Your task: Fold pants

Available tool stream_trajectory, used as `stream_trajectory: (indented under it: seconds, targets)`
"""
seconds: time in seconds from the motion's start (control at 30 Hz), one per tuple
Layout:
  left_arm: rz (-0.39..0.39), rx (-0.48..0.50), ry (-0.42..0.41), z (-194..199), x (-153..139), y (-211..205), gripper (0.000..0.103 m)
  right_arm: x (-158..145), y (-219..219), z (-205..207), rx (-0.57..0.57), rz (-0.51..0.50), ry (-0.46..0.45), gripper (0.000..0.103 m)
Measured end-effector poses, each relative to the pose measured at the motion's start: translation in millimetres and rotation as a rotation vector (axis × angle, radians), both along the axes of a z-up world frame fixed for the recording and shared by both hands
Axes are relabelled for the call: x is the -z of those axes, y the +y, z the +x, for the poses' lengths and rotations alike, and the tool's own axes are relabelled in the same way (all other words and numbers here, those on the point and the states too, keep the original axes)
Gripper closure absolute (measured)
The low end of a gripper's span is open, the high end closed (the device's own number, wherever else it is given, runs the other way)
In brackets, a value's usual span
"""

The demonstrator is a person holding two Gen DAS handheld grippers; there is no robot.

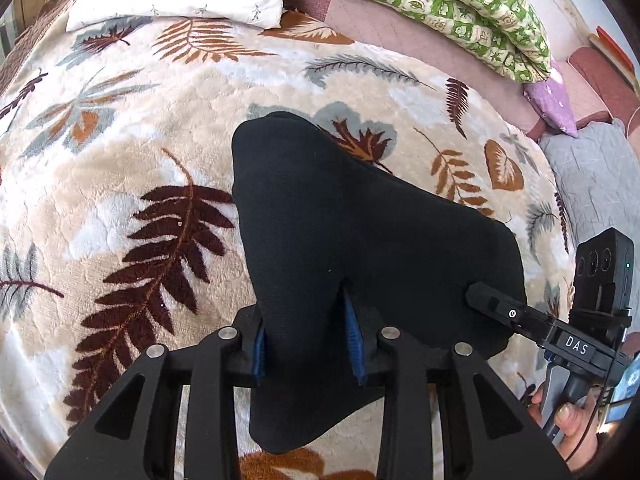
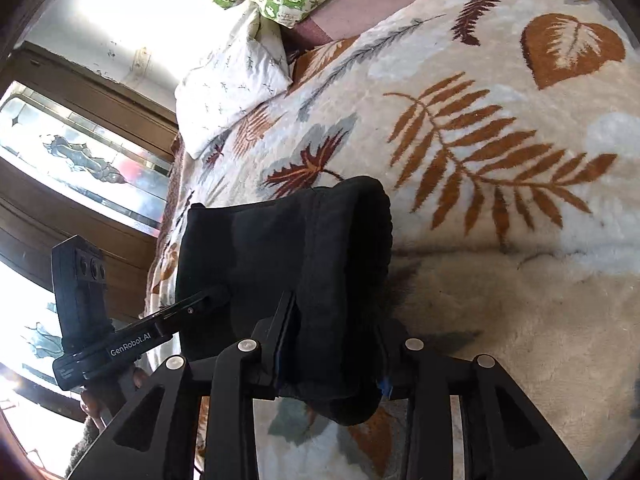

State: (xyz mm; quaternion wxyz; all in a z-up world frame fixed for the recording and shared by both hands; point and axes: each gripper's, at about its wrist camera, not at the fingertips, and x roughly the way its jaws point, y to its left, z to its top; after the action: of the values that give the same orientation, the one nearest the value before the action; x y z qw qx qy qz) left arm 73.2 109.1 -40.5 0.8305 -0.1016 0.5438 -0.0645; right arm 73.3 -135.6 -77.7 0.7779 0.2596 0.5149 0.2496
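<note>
Both grippers, left gripper [image 1: 308, 344] and right gripper [image 2: 332, 356], pinch black pants [image 1: 360, 220] between their fingers (thick bundle could slip out).

Bright daylight throughout, strongest from the window [image 2: 80, 160] at the left of the right wrist view, blown out to white above and below its frame. Soft shadow on the blanket [image 2: 500, 300] beside the black pants [image 2: 280, 248], whose folds sink into near-featureless dark. Strong fisheye bending and black vignette at every corner. Sharp focus mid-frame.
</note>
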Motion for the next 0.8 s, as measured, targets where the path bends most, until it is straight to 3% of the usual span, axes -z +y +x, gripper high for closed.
stream_trajectory:
  seconds: [0.07,0.2,0.3,0.47,0.63,0.8]
  targets:
    - [0.019,0.011,-0.013,-1,0,-2,0.066,8,-3,0,0.023,-0.014,0.006,0.055]
    - [0.032,-0.012,-0.013,-1,2,1,0.054,17,-19,-2,0.052,0.066,0.017,0.055]
    - [0.005,-0.052,0.006,-1,4,8,0.047,16,-22,-3,0.06,0.07,0.02,0.055]
    - [-0.06,-0.128,0.037,-11,2,19,0.046,7,-30,-13,0.086,0.034,0.018,0.047]
    - [-0.023,-0.177,0.007,-30,-12,25,0.046,-10,-42,-30,0.125,0.009,0.001,0.042]
    - [0.019,-0.218,-0.039,-57,-25,30,0.046,-41,-41,-56,0.132,-0.08,-0.046,0.018]
